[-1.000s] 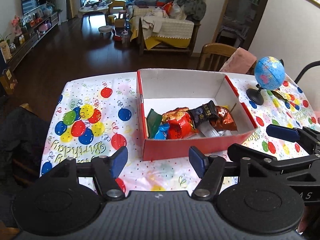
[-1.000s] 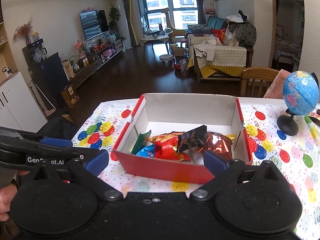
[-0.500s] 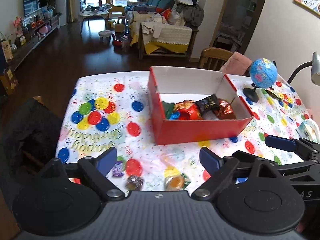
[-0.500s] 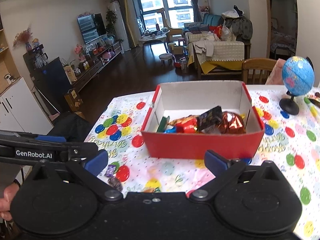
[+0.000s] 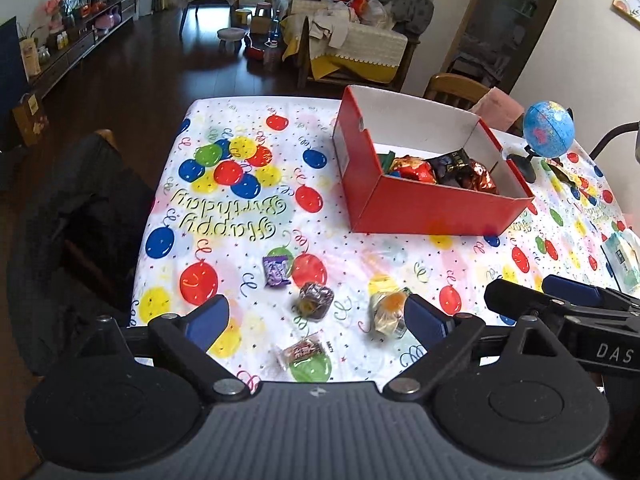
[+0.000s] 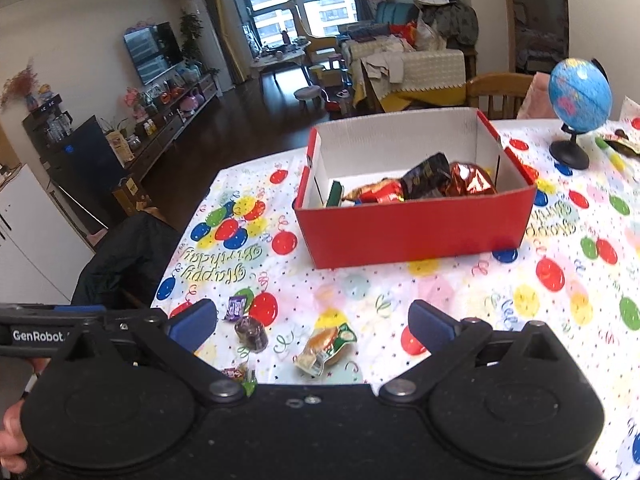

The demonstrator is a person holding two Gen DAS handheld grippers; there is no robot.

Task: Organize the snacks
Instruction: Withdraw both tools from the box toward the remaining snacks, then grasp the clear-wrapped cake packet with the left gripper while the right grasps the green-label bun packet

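Pulled back from the red box point(image 5: 420, 208) compared with a moment ago, so four loose snacks on the near counter point(image 5: 400, 256) now show that were below the view before. Left hand-held gripper point(image 5: 316, 320) opening, already wide, nothing between its jaws; right hand-held gripper point(image 6: 312, 322) wide and empty too. Probably between drops: box holding several foil packets, next pickup not yet chosen.

Loose on the balloon tablecloth: a purple wrapper point(image 5: 277, 271), a dark round sweet point(image 5: 315, 299) just beside it, a green-and-orange packet point(image 5: 386, 312) near the left gripper's right fingertip, and a clear-wrapped red snack point(image 5: 302, 351) closest to the counter's edge. All well apart from the box.

Around: a small globe point(image 6: 580, 94) beyond the box, another packet point(image 6: 618, 145) past its stand, a dark jacket on a chair point(image 5: 80, 216) at the left. Nothing blocking the path to the box; the two grippers close together, so some crowding likely.
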